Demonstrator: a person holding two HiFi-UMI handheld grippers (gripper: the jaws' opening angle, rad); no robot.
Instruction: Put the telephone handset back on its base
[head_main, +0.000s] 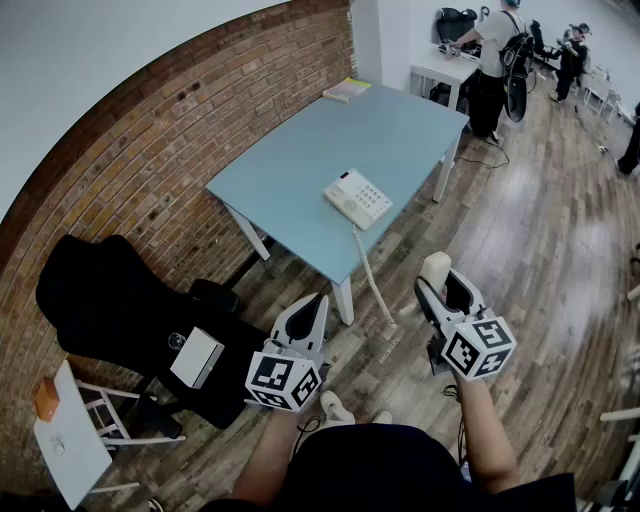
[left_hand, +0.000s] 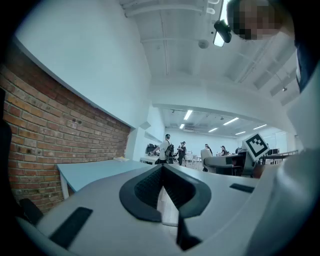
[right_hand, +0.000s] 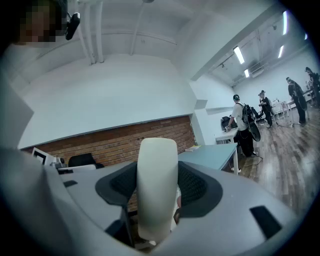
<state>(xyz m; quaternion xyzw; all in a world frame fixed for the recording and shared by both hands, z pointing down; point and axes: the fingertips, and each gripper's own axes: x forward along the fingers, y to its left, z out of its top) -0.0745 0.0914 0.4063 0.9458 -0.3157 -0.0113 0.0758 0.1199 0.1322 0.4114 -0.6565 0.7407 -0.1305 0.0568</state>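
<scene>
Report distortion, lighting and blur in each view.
Head view: fisheye bends the brick wall into a curve, light even. Left gripper view: dark corners, bright ceiling strip lights. Right gripper view: close handset slightly soft, room behind sharper.

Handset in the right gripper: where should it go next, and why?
Probably carry it forward and up over the base. The right gripper is clamped on the handset out in front of the table, well short of it. The base sits on the table with no handset on it, and the coiled cord hangs between them.
</scene>
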